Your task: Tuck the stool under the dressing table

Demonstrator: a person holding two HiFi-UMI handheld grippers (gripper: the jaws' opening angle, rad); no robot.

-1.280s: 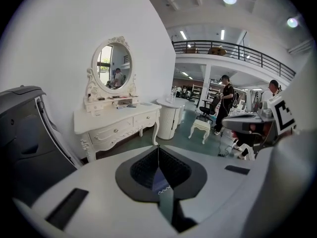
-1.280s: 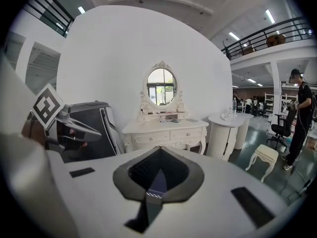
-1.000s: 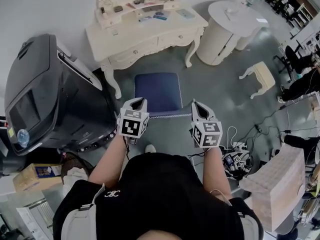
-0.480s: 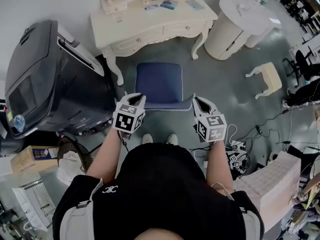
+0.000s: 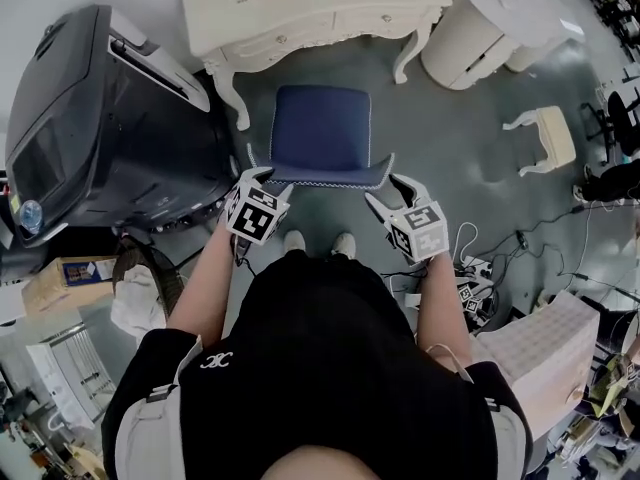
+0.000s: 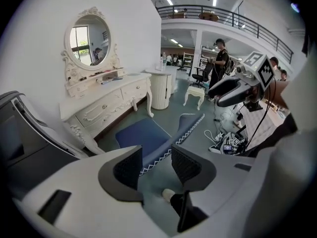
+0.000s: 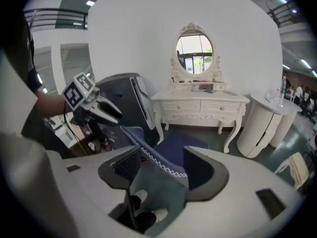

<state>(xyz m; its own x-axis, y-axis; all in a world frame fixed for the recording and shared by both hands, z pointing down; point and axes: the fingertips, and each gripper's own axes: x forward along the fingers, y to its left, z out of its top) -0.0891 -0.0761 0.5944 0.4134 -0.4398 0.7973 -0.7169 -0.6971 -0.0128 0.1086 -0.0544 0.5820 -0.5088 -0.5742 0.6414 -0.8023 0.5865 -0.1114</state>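
Left gripper (image 5: 256, 180): jaws spread, just been opening, nothing clamped. Its own view (image 6: 156, 160) shows the pads standing clear, with the white zigzag-trimmed back edge of the blue upholstered stool (image 6: 141, 135) showing in the gap just ahead of them. Under the jaws is one pale shoe (image 6: 168, 195) on grey floor.

Right gripper (image 5: 388, 194): also released, jaws just been opening, wider than the left. In its own view (image 7: 161, 165) the same trimmed edge slants across the gap, and neither pad presses on it.

Head view only: the two grippers sit at opposite ends of the stool's (image 5: 320, 128) near edge, left at the left corner and right at the right corner. The seat stretches away from both.

Each gripper view catches the other gripper: the right one (image 6: 233, 90) is off to the side, above a tangle of floor cables (image 6: 225, 145). The left one (image 7: 106, 110) appears beside a bulky black massage-type chair (image 7: 126, 98).

Beyond the stool (image 7: 173, 145) is the cream carved dressing table (image 5: 300, 13). The stool stands in front of it, its far edge near the table front and not yet under.

Gripper views only: an oval mirror in an ornate cream frame (image 6: 89, 38) stands on top of the table (image 7: 198, 103); the head view cuts it off.

Farther right of the right gripper is a white fluted round side table (image 5: 470, 38), and past it a small cream footstool (image 5: 548, 138).
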